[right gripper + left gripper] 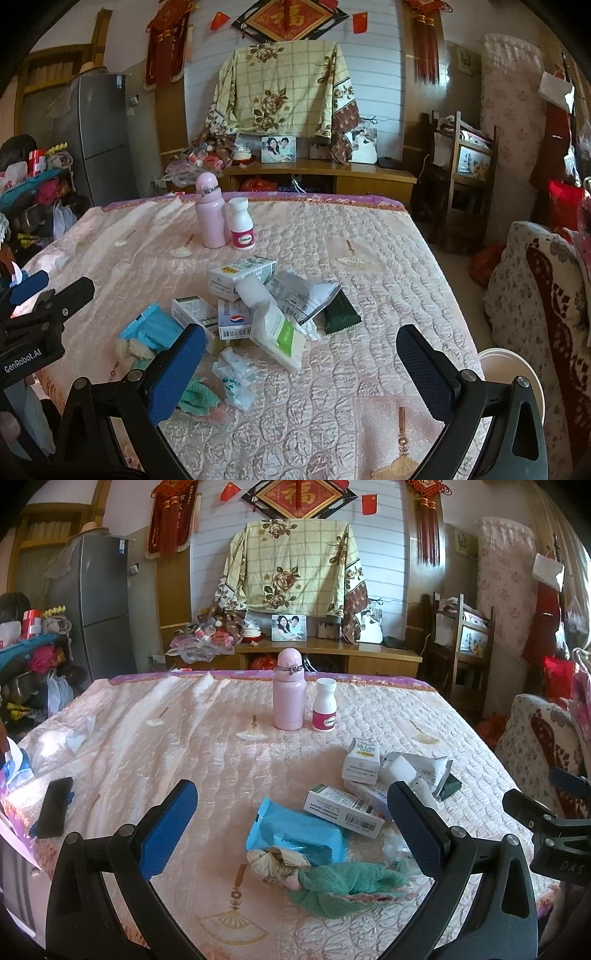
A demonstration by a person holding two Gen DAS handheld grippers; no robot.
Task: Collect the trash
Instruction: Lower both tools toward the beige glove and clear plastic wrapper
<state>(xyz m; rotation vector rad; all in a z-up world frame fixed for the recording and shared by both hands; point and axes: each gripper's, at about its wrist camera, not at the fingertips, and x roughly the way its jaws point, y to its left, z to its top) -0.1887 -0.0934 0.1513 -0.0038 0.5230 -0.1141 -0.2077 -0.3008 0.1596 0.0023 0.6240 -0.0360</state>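
Note:
A heap of trash lies on the pink quilted bed [184, 746]: a blue wipes packet [295, 834], white medicine boxes [343, 808], a torn white wrapper [303, 295], a dark green sachet [340, 317], a tissue pack [280, 336] and crumpled plastic [236, 380]. A green cloth [351, 882] lies at the near side. My left gripper [291, 812] hangs open above the blue packet, holding nothing. My right gripper [301, 354] is open too, over the near edge of the heap. A white bin rim [517, 373] shows beside the bed at lower right.
A pink flask [289, 690] and a white pill bottle [325, 705] stand upright farther back on the bed. A black phone [55, 806] lies near the left edge. A wooden cabinet [369, 657], a grey fridge [99, 605] and a patterned armchair [535, 295] surround the bed.

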